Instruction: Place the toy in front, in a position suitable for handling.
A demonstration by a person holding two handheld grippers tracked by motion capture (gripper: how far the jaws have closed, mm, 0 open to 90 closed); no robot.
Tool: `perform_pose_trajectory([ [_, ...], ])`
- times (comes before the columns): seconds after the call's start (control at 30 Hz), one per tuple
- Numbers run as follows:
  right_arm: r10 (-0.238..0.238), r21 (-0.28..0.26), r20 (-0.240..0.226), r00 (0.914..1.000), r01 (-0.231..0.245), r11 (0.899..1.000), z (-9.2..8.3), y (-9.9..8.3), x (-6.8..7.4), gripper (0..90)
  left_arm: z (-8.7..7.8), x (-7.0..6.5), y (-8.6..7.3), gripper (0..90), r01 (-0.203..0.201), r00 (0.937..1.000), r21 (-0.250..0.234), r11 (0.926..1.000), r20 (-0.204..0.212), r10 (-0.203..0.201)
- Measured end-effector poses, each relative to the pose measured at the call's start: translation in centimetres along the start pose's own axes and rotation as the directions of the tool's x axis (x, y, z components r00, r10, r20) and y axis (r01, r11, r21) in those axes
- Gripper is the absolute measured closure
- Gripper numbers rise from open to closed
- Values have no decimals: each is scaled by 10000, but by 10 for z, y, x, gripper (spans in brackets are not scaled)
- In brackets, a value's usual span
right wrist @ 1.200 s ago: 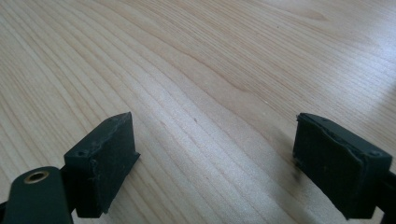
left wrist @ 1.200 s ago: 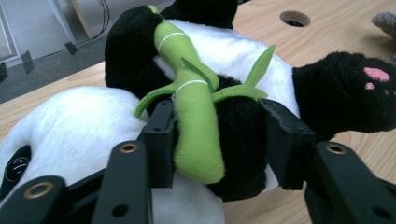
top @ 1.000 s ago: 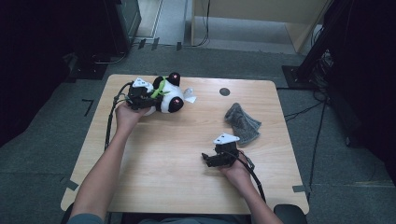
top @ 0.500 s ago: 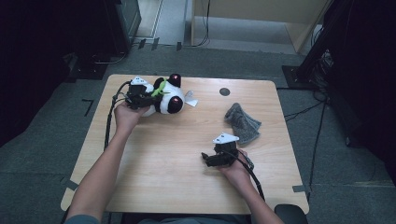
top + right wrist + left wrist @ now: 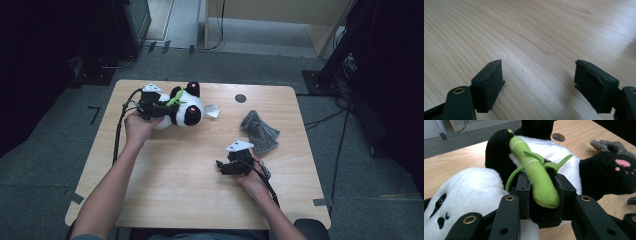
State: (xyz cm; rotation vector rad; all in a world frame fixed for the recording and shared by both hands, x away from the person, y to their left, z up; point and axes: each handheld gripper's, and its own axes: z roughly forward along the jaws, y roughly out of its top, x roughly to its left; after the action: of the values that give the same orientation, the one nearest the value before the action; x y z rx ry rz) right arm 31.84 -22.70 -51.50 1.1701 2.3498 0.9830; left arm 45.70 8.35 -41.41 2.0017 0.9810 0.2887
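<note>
A black-and-white plush panda (image 5: 186,108) lies on its back at the far left of the wooden table (image 5: 175,195), hugging a green felt bamboo stalk (image 5: 536,175). My left gripper (image 5: 163,107) is shut on the panda: in the left gripper view (image 5: 541,195) the jaws pinch its black arm and the end of the stalk. My right gripper (image 5: 220,165) hovers low over bare wood at the near right. It is open (image 5: 537,75) with nothing between the jaws, which have just been closing a little.
A crumpled grey cloth (image 5: 259,131) lies on the table just beyond my right hand. A white tag (image 5: 212,111) sticks out of the panda. A round cable hole (image 5: 240,98) sits near the table's far edge. Dark equipment stands on the floor around the table.
My left gripper has shifted a little to the right and up with the panda in it. The right hand has stayed where it was.
</note>
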Motion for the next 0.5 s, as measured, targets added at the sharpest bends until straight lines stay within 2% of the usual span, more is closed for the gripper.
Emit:
perform_pose_trajectory([
  [0.1, 75, -117, -119, 9999, -76, 9999, -2, 2, -2, 265, -3, -5, -1, 689, -79, 10000, 52, 10000, 58, 79],
  [0.3, 501, -529, -502, 9975, -527, 9972, -12, 7, -12, 312, -9, -16, -4, 687, -150, 9997, 27, 9999, 188, 150],
  [0.5, 643, -687, -389, 9972, -669, 9954, -21, 8, -20, 327, -14, -26, -8, 686, -234, 9996, 72, 9997, 170, 233],
])
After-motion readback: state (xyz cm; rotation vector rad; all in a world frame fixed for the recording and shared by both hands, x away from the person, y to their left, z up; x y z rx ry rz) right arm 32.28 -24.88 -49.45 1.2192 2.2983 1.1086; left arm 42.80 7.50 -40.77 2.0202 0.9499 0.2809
